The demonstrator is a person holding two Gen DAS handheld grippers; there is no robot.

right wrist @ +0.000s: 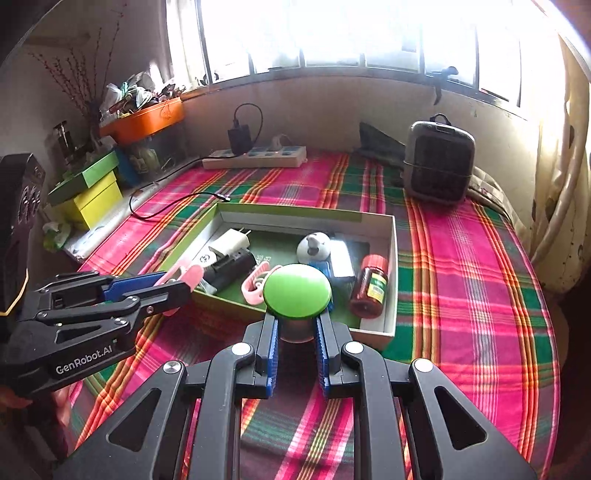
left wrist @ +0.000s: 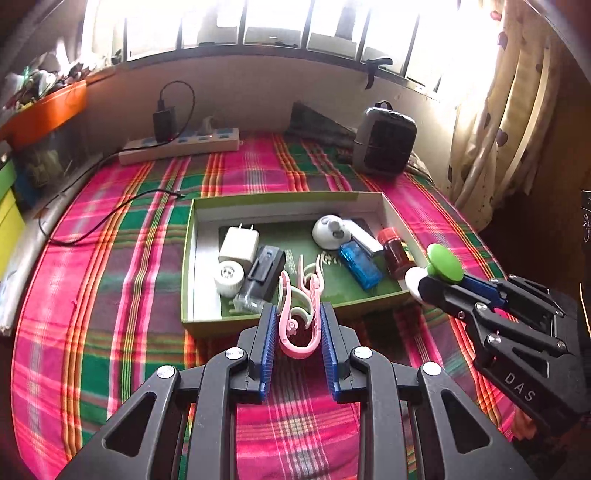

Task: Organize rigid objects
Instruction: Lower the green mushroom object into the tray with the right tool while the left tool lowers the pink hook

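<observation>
We held a pink clip (left wrist: 299,325) clamped in our left claw (left wrist: 298,334), a green-topped knob (right wrist: 297,291) gripped in our right claw (right wrist: 296,334), both just above the near edge of the box (left wrist: 295,197).

Hidden partly behind green knob (right wrist: 297,291): blue case (right wrist: 320,266) in box (right wrist: 390,280). Too small to read: jar (right wrist: 370,290) label. Washed out by glare: window (right wrist: 332,29). Cut off at bottom edge: both gripper bodies.
</observation>
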